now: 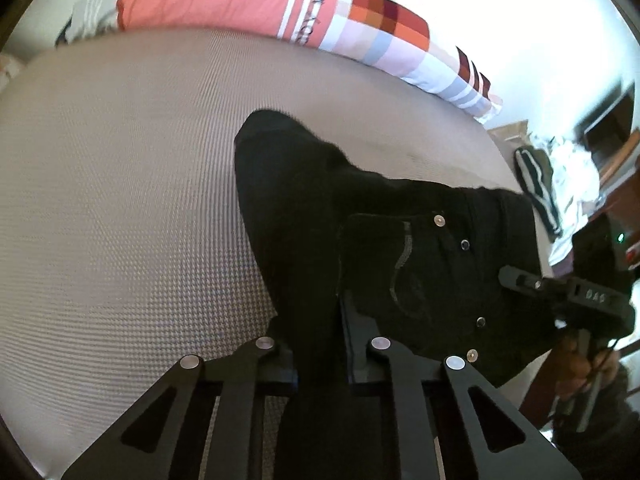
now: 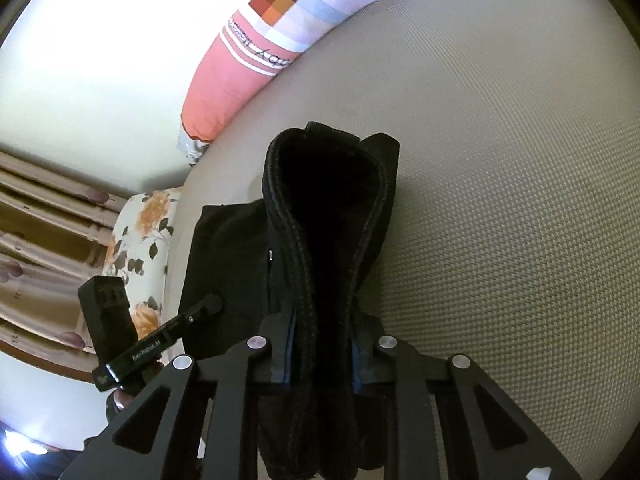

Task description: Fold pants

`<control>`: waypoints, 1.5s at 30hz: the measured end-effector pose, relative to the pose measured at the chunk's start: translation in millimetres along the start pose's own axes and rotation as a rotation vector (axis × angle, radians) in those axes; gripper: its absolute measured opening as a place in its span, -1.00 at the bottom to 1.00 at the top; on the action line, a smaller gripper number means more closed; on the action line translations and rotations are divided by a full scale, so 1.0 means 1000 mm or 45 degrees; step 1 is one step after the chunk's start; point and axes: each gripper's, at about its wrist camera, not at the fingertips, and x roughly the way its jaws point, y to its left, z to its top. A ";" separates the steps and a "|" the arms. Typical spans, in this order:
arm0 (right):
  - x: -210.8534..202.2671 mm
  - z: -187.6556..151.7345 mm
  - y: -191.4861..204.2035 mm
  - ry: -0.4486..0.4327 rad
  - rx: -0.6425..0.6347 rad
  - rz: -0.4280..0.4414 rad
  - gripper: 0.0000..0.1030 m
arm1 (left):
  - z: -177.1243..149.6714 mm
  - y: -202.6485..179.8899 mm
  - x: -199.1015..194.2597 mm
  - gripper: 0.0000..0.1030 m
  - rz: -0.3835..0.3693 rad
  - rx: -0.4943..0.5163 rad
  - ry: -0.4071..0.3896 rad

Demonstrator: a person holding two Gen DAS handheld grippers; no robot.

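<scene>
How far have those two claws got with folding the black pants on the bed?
Partly there. Done: the black pants already look doubled over, in layers. In hand: the left claw and right claw each pinch the fabric. Left: the pants are bunched, not flat on the bed, so the next fold and smoothing probably remain.

Both handheld units are matte black: the left gripper point(image 1: 320, 360) shows silver rivets on slotted linkage arms, the right gripper point(image 2: 320, 360) blue-edged finger pads point(image 2: 289, 354).
</scene>
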 end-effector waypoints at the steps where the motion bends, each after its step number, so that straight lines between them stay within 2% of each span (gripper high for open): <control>1: 0.000 0.001 0.003 -0.003 -0.004 0.001 -0.62 | 0.000 -0.002 -0.002 -0.71 0.019 0.018 -0.005; 5: 0.007 0.007 0.012 0.003 -0.011 0.015 -0.63 | 0.004 -0.005 -0.009 -0.73 0.058 0.046 -0.033; 12: 0.030 0.032 0.031 0.008 -0.046 0.042 -0.63 | 0.027 0.010 -0.013 -0.73 0.082 0.013 -0.077; 25: 0.093 0.105 0.061 0.027 -0.087 0.063 -0.63 | 0.099 0.057 -0.008 -0.73 0.156 -0.037 -0.152; 33: 0.108 0.130 0.065 0.011 -0.115 0.032 -0.63 | 0.127 0.070 0.006 -0.73 0.184 -0.040 -0.177; 37: 0.115 0.127 0.053 -0.003 -0.095 -0.062 -0.61 | 0.124 0.079 0.021 -0.71 0.244 -0.037 -0.157; 41: 0.122 0.121 0.038 0.004 -0.064 -0.188 -0.23 | 0.115 0.089 0.033 -0.41 0.266 -0.073 -0.149; 45: 0.122 0.117 0.041 -0.024 -0.101 -0.241 -0.16 | 0.111 0.091 0.039 -0.18 0.316 -0.067 -0.154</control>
